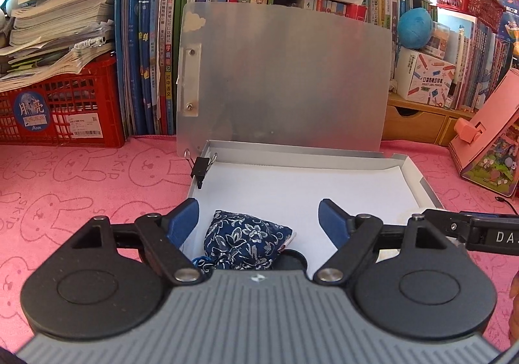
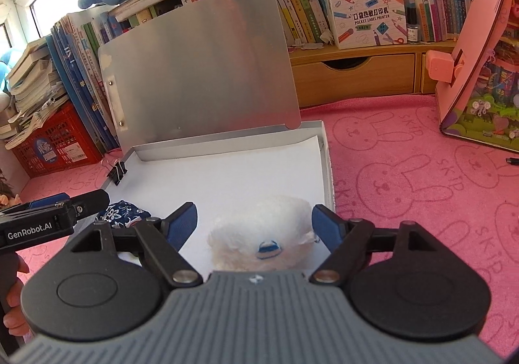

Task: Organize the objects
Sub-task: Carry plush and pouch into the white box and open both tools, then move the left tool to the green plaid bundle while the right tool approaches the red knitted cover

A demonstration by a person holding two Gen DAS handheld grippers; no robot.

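Both grippers stand with jaws apart, pads clear of their loads, apparently to leave them in the box (image 1: 409,169). The left gripper (image 1: 258,218) brackets the pouch (image 1: 246,239) at lower centre; the right gripper (image 2: 254,221) brackets the plush (image 2: 259,231), on the paper near the box's front.

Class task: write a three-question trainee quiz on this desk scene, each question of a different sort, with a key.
1. True or false: the metal box has its lid shut.
2. Which item lies between the left gripper fingers? A) floral pouch B) binder clip C) red crate
3. Fill in: the fluffy white toy in front of the right gripper lies on the box's ____ paper.

Key: 1 false; 2 A; 3 white.
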